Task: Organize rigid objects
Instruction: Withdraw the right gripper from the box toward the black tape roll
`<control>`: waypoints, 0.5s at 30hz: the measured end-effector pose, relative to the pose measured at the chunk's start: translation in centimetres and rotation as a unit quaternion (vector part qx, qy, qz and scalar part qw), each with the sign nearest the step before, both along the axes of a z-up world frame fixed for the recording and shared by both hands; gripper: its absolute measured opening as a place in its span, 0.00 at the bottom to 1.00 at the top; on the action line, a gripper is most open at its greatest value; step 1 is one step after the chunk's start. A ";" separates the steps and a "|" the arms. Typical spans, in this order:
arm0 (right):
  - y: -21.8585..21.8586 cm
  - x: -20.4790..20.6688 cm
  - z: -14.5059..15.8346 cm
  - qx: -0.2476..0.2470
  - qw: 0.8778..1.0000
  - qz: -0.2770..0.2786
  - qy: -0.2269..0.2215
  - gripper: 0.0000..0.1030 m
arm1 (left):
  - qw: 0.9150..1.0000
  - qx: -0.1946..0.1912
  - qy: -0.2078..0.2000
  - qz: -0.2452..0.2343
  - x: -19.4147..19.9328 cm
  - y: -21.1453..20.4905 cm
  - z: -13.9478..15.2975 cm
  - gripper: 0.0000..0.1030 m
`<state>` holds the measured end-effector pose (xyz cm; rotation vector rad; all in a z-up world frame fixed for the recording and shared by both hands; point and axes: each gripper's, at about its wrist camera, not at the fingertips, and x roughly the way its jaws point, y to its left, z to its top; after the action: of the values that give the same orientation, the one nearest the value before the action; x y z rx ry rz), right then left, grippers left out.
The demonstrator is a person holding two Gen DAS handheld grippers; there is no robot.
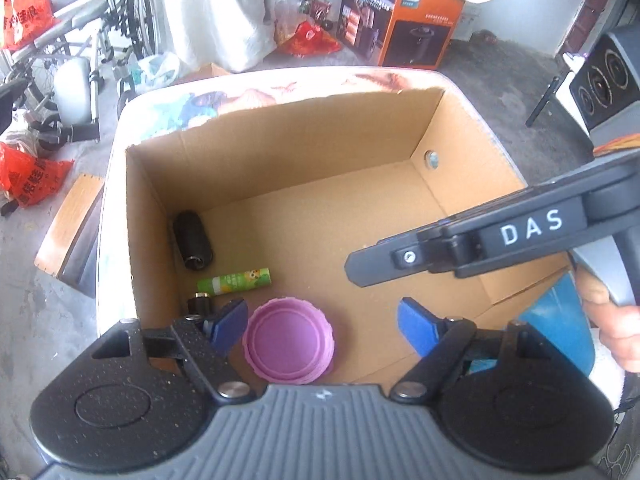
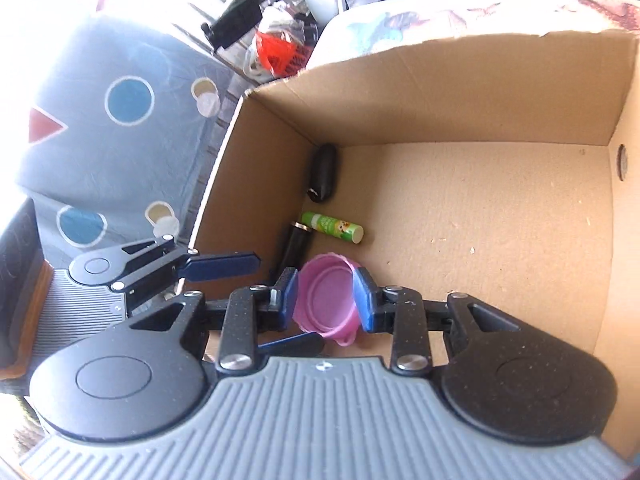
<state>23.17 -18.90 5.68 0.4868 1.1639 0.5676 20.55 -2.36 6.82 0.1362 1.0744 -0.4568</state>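
An open cardboard box (image 1: 304,148) (image 2: 460,92) stands on a patterned table. Inside, near its left wall, lie a black cylinder (image 1: 193,245) (image 2: 323,173), a green tube (image 1: 240,281) (image 2: 332,227), a small black tube (image 1: 200,303) (image 2: 298,244) and a purple lid (image 1: 289,340) (image 2: 326,300). My left gripper (image 1: 324,326) is open over the box's near edge, with the purple lid between its fingers. My right gripper (image 2: 326,300) reaches into the box with its blue pads close on both sides of the lid; whether they clamp it is unclear. It shows from the side in the left wrist view (image 1: 460,248).
The left gripper (image 2: 216,266) shows at the box's left wall in the right wrist view. A grey patterned cushion (image 2: 112,120) lies left of the box. A wheelchair (image 1: 80,40), red bags (image 1: 28,172), an orange carton (image 1: 400,16) and a speaker (image 1: 604,80) stand on the floor around the table.
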 end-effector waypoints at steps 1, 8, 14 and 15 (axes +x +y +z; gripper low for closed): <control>-0.9 -0.8 0.9 0.011 1.000 -0.009 -0.015 0.29 | 1.000 -0.012 -0.013 -0.002 -0.7 0.2 0.9 0.85; -5.6 -8.9 7.0 0.017 0.990 -0.052 -0.130 0.34 | 0.989 -0.101 -0.089 -0.060 -7.2 0.5 5.9 0.95; -8.8 -18.6 9.0 0.029 0.975 -0.079 -0.208 0.50 | 0.982 -0.083 -0.143 -0.088 -14.2 -1.3 4.3 1.00; -9.1 -20.1 8.8 0.020 0.972 -0.087 -0.216 0.52 | 0.982 -0.083 -0.144 -0.089 -15.3 -1.7 3.4 1.00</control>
<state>3.08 -27.97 14.49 0.4657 0.6878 0.5149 5.28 -4.05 10.23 0.1465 0.7400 -0.6648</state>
